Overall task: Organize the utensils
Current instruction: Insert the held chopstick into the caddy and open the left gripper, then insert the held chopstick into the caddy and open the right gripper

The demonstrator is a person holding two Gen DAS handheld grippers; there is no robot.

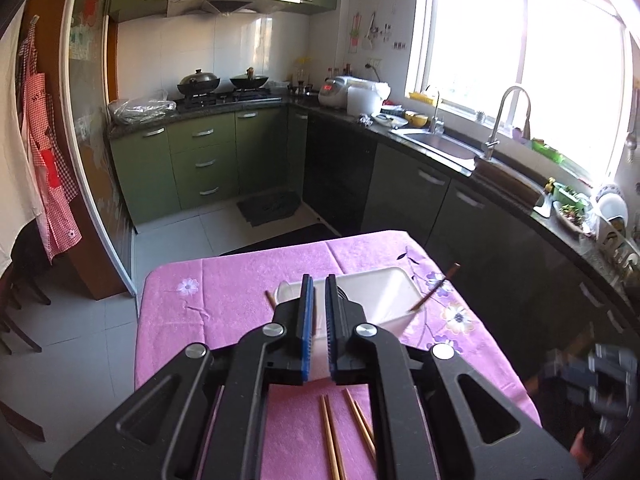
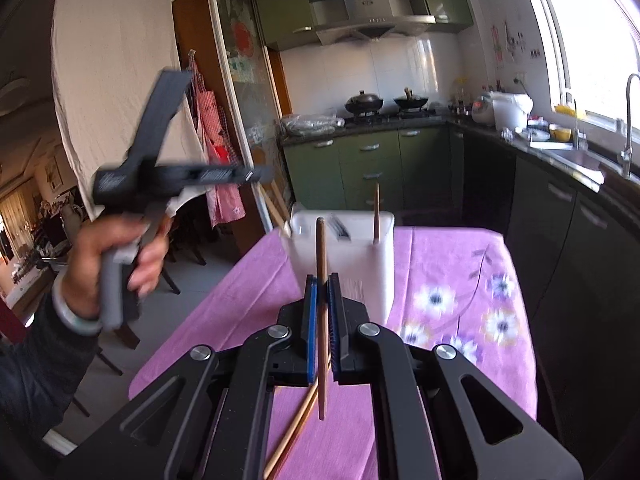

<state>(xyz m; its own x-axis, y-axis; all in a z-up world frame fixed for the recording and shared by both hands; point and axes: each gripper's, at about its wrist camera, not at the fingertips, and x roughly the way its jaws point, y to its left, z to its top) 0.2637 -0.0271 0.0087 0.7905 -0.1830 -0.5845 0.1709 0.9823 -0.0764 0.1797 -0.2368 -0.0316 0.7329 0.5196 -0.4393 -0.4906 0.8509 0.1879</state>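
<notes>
A white utensil holder (image 1: 376, 296) (image 2: 344, 248) stands on the pink tablecloth (image 1: 240, 280). One chopstick (image 1: 434, 287) leans in it; in the right wrist view it stands upright (image 2: 376, 216). My right gripper (image 2: 321, 280) is shut on a brown chopstick (image 2: 321, 280), held upright in front of the holder. My left gripper (image 1: 319, 280) is over the holder with its jaws close together; a thin brown stick shows in the gap, and I cannot tell if it is gripped. Seen from the right (image 2: 256, 174), it is raised left of the holder. Loose chopsticks (image 1: 332, 436) (image 2: 296, 428) lie on the cloth below.
The table stands in a kitchen with green cabinets (image 1: 200, 160), a sink counter (image 1: 452, 144) on the right and chairs (image 2: 188, 272) to the left. The other gripper's body shows blurred at the right edge (image 1: 592, 376).
</notes>
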